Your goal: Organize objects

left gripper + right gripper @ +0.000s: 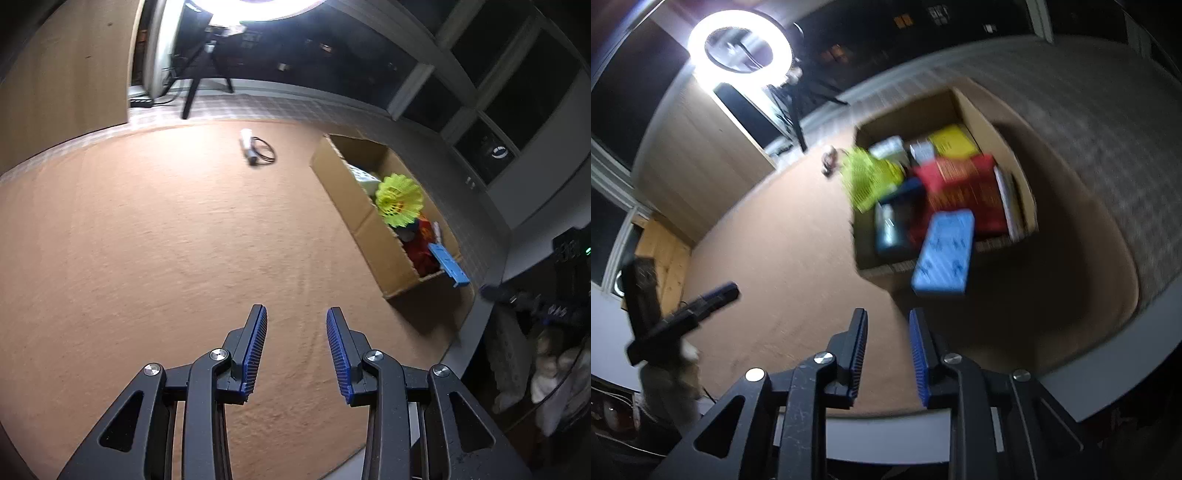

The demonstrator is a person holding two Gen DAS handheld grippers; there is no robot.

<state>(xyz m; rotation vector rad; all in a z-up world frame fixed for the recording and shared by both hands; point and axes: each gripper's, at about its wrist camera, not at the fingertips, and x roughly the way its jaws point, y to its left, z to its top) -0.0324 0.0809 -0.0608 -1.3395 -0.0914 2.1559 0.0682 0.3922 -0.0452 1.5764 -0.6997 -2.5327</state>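
My left gripper (296, 317) hangs open over the orange carpet (147, 240), with nothing between its blue pads. An open cardboard box (369, 229) stands to its right, holding a yellow-green shuttlecock (399, 199), red packs and other items. A blue block (448, 264) lies tilted over the box's near corner. In the blurred right wrist view my right gripper (887, 321) stands open and bare, short of the box (982, 110) and the blue block (943, 254). The left gripper (727, 291) shows there as a dark shape at the left.
A white cylinder with a black loop (248, 147) lies on the carpet beyond the box. A ring light (738, 40) on a black tripod (192, 92) stands at the back, beside a wooden cabinet (66, 74). Checked flooring (295, 107) borders the carpet.
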